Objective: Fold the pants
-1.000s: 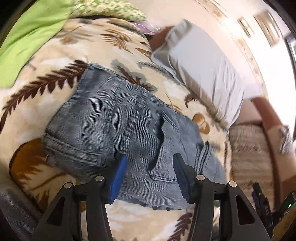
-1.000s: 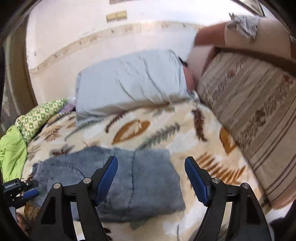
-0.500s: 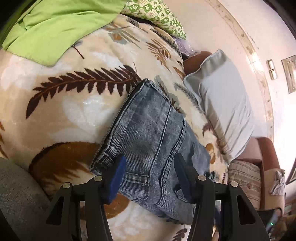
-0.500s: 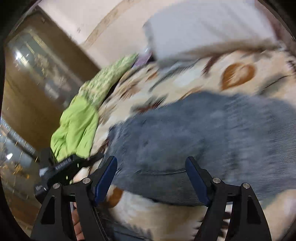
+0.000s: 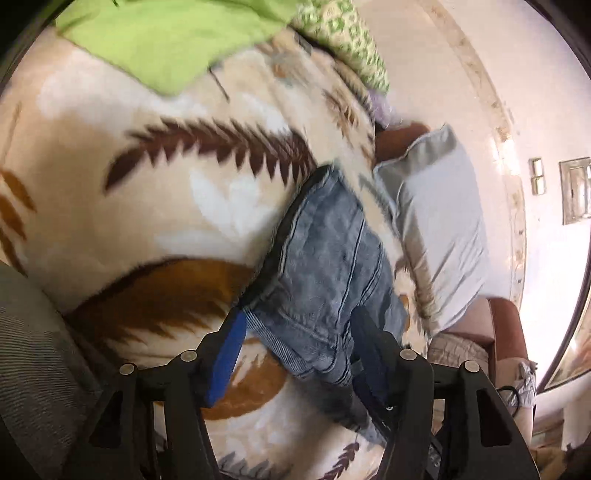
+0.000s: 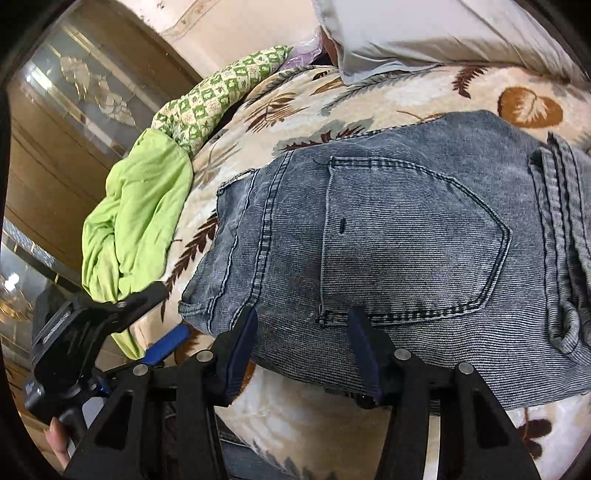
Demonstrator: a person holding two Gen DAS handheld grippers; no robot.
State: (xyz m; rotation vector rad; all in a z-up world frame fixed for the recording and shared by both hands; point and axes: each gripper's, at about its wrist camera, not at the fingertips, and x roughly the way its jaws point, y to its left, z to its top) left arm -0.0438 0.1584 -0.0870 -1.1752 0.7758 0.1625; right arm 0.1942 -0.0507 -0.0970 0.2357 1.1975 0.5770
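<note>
the jeans (image 6: 388,236) lie folded on the leaf-print blanket (image 5: 147,229); thick, limp denim, likely best pinched at the near edge; left gripper (image 5: 295,343) opening, right gripper (image 6: 303,343) closing, both straddling that edge, neither gripping.

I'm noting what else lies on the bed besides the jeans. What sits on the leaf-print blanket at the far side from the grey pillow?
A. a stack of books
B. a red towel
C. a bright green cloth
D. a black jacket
C: a crumpled bright green cloth lies on the leaf-print blanket beyond the folded jeans, away from the grey pillow.
</note>
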